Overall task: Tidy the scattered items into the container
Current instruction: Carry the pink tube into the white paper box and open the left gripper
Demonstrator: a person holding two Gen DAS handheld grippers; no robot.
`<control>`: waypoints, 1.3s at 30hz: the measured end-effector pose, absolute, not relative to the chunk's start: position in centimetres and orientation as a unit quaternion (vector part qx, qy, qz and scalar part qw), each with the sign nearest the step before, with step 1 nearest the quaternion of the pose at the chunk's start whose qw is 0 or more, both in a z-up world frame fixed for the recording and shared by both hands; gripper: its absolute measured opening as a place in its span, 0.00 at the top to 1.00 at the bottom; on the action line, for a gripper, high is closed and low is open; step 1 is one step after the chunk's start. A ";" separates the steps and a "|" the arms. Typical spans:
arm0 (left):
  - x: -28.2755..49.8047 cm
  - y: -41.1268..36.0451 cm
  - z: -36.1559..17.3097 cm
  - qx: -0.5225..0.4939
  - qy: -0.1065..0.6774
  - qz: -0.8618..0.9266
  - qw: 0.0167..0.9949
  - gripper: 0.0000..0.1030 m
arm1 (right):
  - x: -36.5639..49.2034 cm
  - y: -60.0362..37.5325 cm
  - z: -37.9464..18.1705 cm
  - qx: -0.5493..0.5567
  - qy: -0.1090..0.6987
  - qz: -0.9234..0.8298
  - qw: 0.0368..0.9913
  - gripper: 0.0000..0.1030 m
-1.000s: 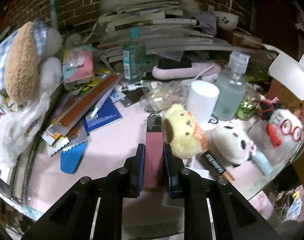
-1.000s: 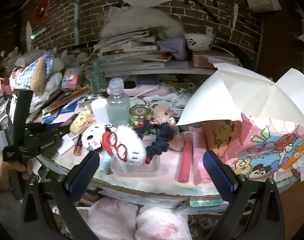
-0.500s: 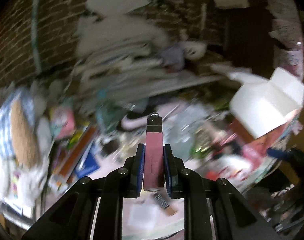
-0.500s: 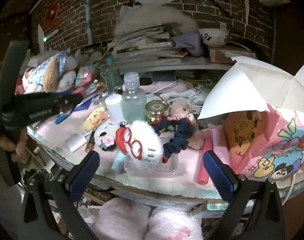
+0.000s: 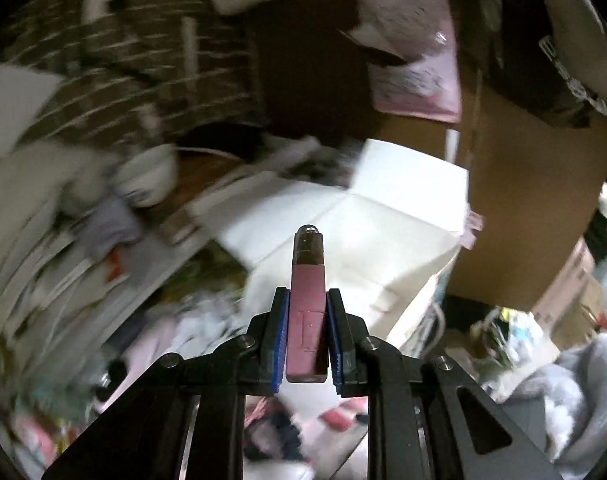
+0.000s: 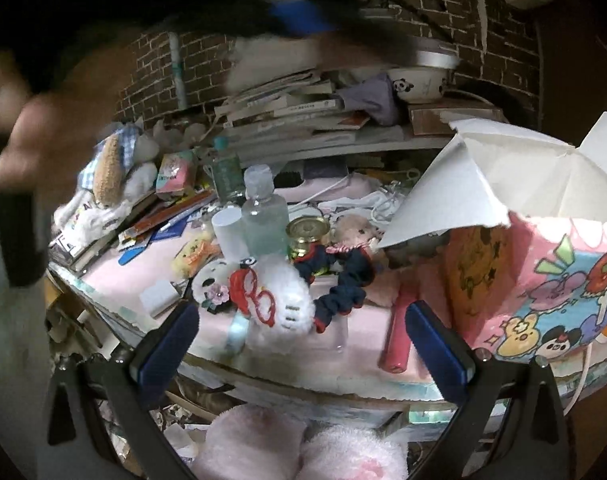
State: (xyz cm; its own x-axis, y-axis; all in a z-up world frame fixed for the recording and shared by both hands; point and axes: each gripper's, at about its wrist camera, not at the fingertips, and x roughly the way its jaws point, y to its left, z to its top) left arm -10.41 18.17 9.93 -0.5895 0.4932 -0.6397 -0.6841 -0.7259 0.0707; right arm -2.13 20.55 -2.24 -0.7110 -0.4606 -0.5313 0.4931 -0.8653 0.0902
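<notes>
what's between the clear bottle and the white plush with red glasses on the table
In the right wrist view, nothing sits squarely between the clear bottle and white plush; a gold-lidded jar stands just beside that gap.

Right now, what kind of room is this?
Probably someone's cluttered bedroom or hobby corner at home: plush toys on a pink table, a book pile against a brick wall, and a cartoon box.
</notes>
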 end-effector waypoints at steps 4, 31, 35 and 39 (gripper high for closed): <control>-12.7 23.0 9.2 -0.351 0.194 0.838 0.369 0.88 | -2.3 21.8 -1.7 0.275 0.016 -0.927 0.254 0.00; -15.9 30.2 0.7 -0.480 0.310 0.764 0.300 0.69 | -2.5 26.1 -2.0 0.278 -0.049 -0.920 0.272 0.00; -14.5 29.6 2.0 -0.457 0.304 0.780 0.299 0.39 | -2.8 25.9 -2.4 0.277 -0.036 -0.925 0.258 0.00; -12.2 28.3 4.5 -0.415 0.289 0.799 0.325 0.24 | -3.1 25.9 -3.0 0.283 -0.043 -0.923 0.258 0.00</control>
